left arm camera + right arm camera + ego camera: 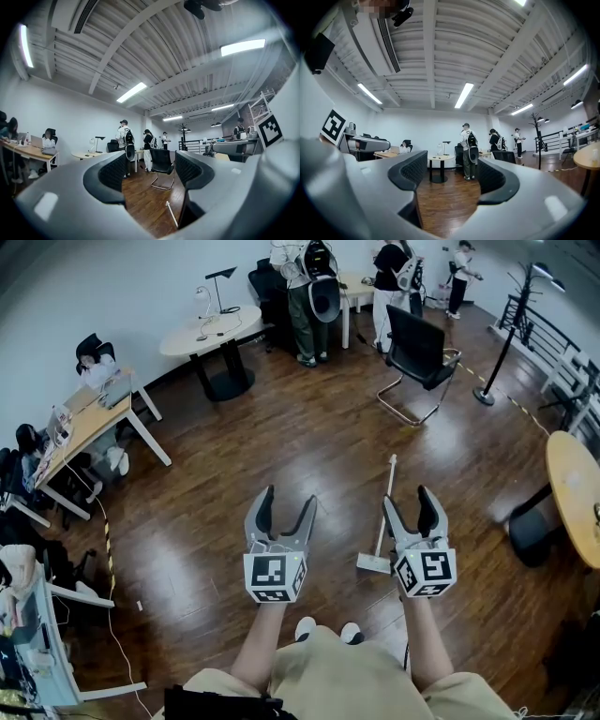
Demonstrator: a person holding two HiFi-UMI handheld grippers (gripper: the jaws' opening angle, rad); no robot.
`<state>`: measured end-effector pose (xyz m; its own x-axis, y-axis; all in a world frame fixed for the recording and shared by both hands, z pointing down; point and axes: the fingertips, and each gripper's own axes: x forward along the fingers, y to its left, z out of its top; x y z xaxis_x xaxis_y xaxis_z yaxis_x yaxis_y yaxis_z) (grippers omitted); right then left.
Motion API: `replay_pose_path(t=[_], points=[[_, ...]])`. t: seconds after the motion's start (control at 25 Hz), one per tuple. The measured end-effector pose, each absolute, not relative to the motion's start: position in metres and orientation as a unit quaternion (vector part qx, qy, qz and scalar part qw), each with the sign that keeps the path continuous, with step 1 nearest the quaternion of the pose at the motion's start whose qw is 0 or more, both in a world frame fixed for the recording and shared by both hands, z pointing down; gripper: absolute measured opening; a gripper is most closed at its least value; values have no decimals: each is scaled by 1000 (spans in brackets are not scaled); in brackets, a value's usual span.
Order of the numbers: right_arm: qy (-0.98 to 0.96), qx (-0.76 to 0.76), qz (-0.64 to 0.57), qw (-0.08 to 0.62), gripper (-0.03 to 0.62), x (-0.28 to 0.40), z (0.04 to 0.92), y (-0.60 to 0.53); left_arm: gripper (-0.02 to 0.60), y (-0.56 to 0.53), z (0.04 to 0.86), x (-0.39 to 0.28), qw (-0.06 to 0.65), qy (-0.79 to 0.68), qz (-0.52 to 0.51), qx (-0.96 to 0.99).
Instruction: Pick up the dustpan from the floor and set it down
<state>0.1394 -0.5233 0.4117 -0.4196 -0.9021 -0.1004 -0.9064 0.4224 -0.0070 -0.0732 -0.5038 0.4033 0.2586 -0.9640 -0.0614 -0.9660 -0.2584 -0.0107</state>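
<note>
My left gripper (289, 498) and right gripper (408, 498), nearest, both have their jaws spread and empty. The dustpan (374, 563) sits on the floor beside the right gripper. Risk: my right jaw could clip its long handle (391, 472) and tip it.

Dark brown planks, glossy, ran right across the floor (309, 437), and the dustpan (373, 563) showed white against them. The left gripper (289, 498) and right gripper (408, 498) were pale grey with black-lined fingers (265, 510), their marker cubes (275, 576) patterned in black-and-white squares. The chair (417, 348) was black, the round bench (211, 329) pale tan.
</note>
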Motion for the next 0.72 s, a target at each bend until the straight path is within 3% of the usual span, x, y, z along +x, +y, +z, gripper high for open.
replay_pose_path(t=[0.72], points=[[846, -531, -4, 33, 313, 145, 434, -518, 307, -507, 416, -48, 9, 594, 8, -804]])
